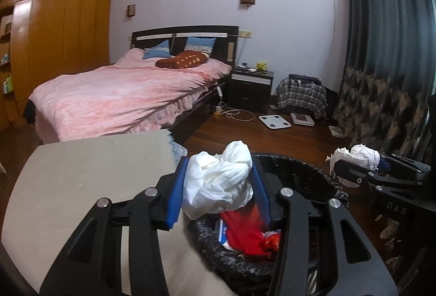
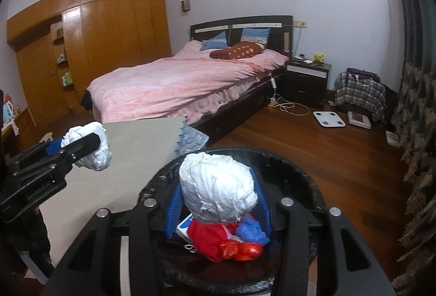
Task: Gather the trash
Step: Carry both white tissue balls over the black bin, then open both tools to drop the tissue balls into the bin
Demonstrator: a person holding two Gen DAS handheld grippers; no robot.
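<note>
Each gripper, left gripper (image 1: pixel 219 187) and right gripper (image 2: pixel 218 200), pinches a crumpled tissue wad (image 1: pixel 220 181) mid-bulk above the near bin (image 1: pixel 308 178); it looks light, soft and squashable.

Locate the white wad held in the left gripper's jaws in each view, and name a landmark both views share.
Left wrist view: the white wad sits low at centre, between the left gripper's blue pads, over the black-lined bin.
Right wrist view: the same wad is at the left edge, mid-height, above the grey tabletop.
Shared landmark: the pink bed.
</note>
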